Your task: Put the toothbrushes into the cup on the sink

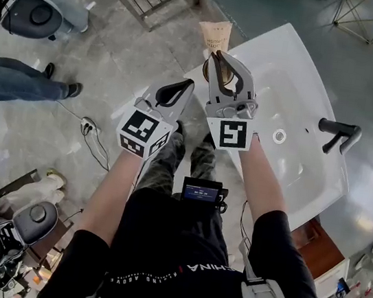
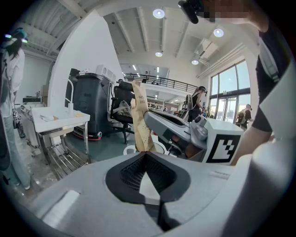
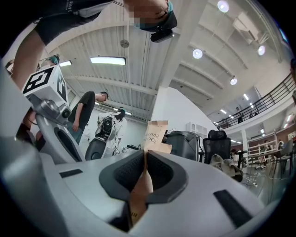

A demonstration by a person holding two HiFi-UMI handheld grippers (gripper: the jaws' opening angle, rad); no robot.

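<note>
**A:** How does the left tool (image 1: 186,86) stand?

**B:** Its jaws are together with nothing between them, at the left edge of the white sink (image 1: 296,161).

**A:** And the right tool (image 1: 218,56)?

**B:** It is clamped on a brown paper toothbrush packet (image 1: 214,36), which sticks out past its jaws over the sink's corner.

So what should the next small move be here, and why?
Probably lower the right gripper a little: it is shut on the paper toothbrush packet, whose lower end seems to sit at the white cup rim, not clearly inside yet.
</note>
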